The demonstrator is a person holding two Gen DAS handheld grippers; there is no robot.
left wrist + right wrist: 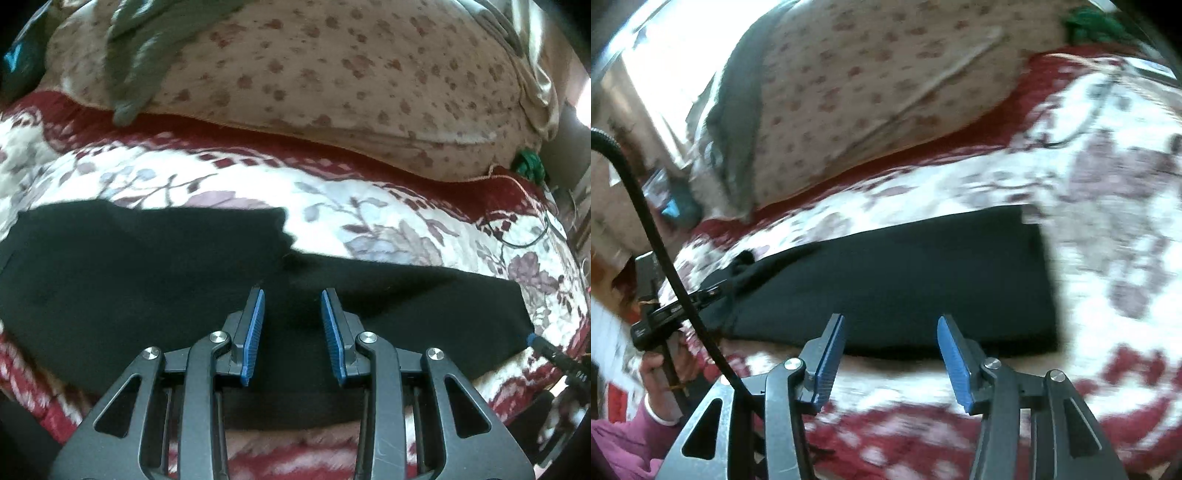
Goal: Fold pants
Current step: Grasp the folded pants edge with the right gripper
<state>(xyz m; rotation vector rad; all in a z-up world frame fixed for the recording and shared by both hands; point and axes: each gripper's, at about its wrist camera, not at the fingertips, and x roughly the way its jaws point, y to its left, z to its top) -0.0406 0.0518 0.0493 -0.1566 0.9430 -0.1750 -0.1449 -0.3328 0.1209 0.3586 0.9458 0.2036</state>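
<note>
**Black pants lie flat on a floral bed, both tongs empty**

Quilted bedding fills both views: a bedspread (pixel 388 218) of white cloth printed with mauve flowers and bordered in dark red, slightly puckered.

Nearest the left wrist camera, the left tongs (pixel 293 295) stand part-way apart, their ribbed blue pads (pixel 255 332) bare, hovering over the black pants (pixel 147 266). That cloth is matte and smooth, spread as a long dark band with one stepped upper edge. At its right corner the tip of the right tongs (pixel 532 338) shows.

From the right wrist camera, the right tongs (pixel 891 321) are spread wider, nothing between them, just short of the near edge of the pants (pixel 905 280), which here form a neat slab with a square right corner and a gathered, wrinkled left end. The left tongs (pixel 709 293) sit at that end, held by a hand (pixel 661 369) with a pink sleeve (pixel 624 443).

Farther back lies a puffy cream pillow (pixel 351 85) speckled with small reddish sprigs, a grey knitted cloth (pixel 144 55) draped across it.
</note>
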